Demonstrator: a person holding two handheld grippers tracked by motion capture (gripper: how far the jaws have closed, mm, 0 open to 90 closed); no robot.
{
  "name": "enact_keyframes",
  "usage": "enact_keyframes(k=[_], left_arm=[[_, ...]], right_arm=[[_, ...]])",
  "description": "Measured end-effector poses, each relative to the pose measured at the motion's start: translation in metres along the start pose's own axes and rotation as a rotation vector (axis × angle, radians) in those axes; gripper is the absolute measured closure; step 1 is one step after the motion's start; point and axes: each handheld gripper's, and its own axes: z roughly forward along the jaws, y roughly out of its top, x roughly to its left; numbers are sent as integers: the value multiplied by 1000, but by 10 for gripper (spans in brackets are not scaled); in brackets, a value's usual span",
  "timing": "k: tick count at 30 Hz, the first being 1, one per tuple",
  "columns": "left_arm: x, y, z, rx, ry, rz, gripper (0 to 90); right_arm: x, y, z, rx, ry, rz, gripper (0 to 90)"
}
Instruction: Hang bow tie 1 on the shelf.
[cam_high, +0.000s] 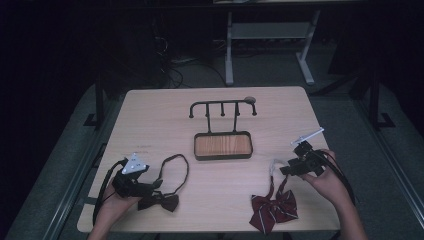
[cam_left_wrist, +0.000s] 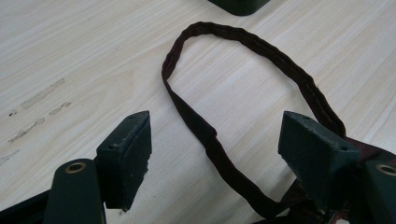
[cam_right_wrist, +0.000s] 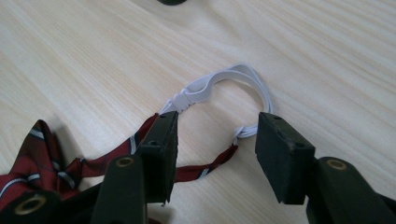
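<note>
A dark brown bow tie lies at the table's front left, its strap loop spread toward the middle. My left gripper sits low over it and is open; in the left gripper view the strap runs between the wide-apart jaws of the left gripper without touching either pad. A red striped bow tie lies at the front right with a white elastic band. My right gripper is open, and in the right gripper view its jaws straddle the white elastic beside the red tie.
A black hook rack with a wooden tray base stands at the table's middle, beyond both ties. A small round tan thing rests near the rack's right end. The table's front edge is close to both hands.
</note>
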Motion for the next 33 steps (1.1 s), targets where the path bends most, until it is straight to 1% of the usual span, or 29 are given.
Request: enact_keyframes(k=[2, 3, 5, 6, 7, 12, 15, 16, 17, 19, 24, 26, 29, 31, 33], left_arm=[[0, 0, 1, 5, 3, 7, 262], [-1, 0, 1, 7, 0, 0, 262], [0, 0, 3, 15, 7, 13, 262], [0, 0, 3, 19, 8, 15, 262], [0, -1, 3, 20, 10, 16, 262], [1, -1, 3, 15, 11, 12, 262], [1, -1, 3, 17, 11, 16, 262], [1, -1, 3, 17, 10, 16, 262], [1, 0, 3, 16, 10, 17, 262], [1, -1, 3, 15, 10, 17, 262], [0, 0, 3, 13, 10, 18, 262], [0, 0, 3, 12, 10, 21, 262], [0, 0, 3, 12, 10, 22, 262], [0, 1, 3, 11, 9, 19, 262], [-1, 1, 3, 10, 8, 18, 262]], right_arm=[[1, 1, 0, -2, -6, 8, 507], [0, 1, 0, -1, -8, 12, 511], [0, 0, 1, -1, -17, 15, 517], [0, 0, 2, 1, -16, 26, 521], [-1, -1, 3, 3, -15, 27, 524], [-2, -1, 6, 18, -34, 47, 556], [-1, 0, 10, 31, -54, 45, 571], [0, 0, 11, 41, -58, 56, 575], [-1, 0, 12, 44, -61, 44, 581], [1, 0, 14, 56, -66, 51, 580], [4, 2, 16, 72, -93, 43, 599], [5, 2, 17, 87, -101, 46, 617], [5, 2, 19, 89, -112, 34, 649], [7, 2, 20, 100, -125, 40, 675], [7, 1, 20, 106, -128, 38, 698]])
